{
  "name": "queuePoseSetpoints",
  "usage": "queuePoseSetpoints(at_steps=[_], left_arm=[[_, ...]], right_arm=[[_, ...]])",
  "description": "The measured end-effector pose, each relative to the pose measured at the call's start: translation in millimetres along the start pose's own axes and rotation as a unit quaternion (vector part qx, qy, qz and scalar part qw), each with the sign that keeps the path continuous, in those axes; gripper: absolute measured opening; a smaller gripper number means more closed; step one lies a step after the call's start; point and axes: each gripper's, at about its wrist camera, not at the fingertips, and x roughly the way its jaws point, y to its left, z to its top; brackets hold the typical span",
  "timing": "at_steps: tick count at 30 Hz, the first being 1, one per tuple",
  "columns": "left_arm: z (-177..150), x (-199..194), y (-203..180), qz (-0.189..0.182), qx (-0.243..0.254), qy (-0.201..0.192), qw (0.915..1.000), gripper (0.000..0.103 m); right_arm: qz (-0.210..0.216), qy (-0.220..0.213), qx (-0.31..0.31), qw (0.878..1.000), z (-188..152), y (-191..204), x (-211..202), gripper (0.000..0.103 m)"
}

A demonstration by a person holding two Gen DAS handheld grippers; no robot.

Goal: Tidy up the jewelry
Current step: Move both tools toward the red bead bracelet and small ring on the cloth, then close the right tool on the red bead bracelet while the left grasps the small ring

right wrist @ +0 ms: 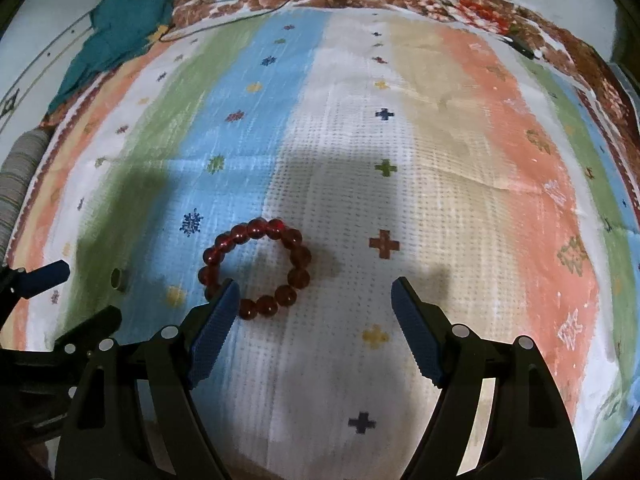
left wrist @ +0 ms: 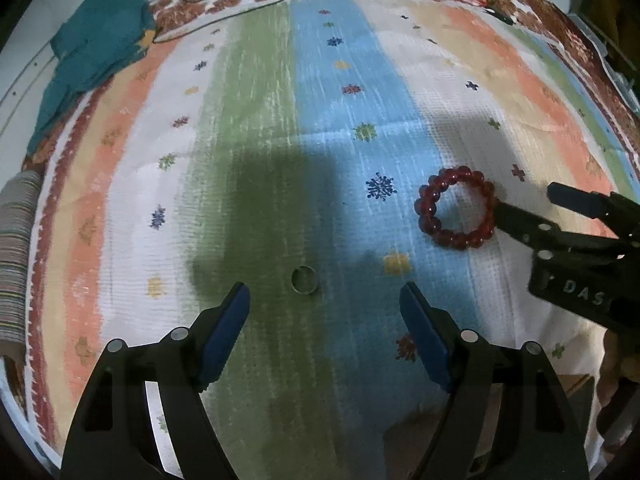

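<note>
Evidently both pieces lay loose and flat on the striped cloth, well apart, presumably spread for sorting. The left gripper hung over the cloth with jaws spread wide and empty; the small metal ring sat just beyond the gap, slightly left of centre, touching neither pad. The right gripper was likewise spread and empty. The red bead bracelet lay at its left fingertip, which overlapped the near-left beads; contact could not be confirmed
</note>
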Motion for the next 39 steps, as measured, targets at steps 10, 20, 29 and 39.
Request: queuePoseSetpoints(at_steps=[10,20,29,39], left_arm=[[6,24,11,-0.013,-0.018,0.019,0.9996,0.074],[9,40,16,-0.017,-0.013,0.031,0.9993,0.040],[9,41,13,-0.015,0.010,0.030,0.9994,0.018],[7,8,4,-0.010,0.024,-0.006,0.9997,0.018]], right_arm=[[-0.011,0.021,-0.017,1.000,7,-3,23,0.078],[-0.005,0.023,-0.021,1.000,6,-7,30,0.064],[0.008,0.018,-0.017,1.000,5,-9,28,0.016],[0.003,-0.012,-0.011,1.000,1,-6,4,0.014]])
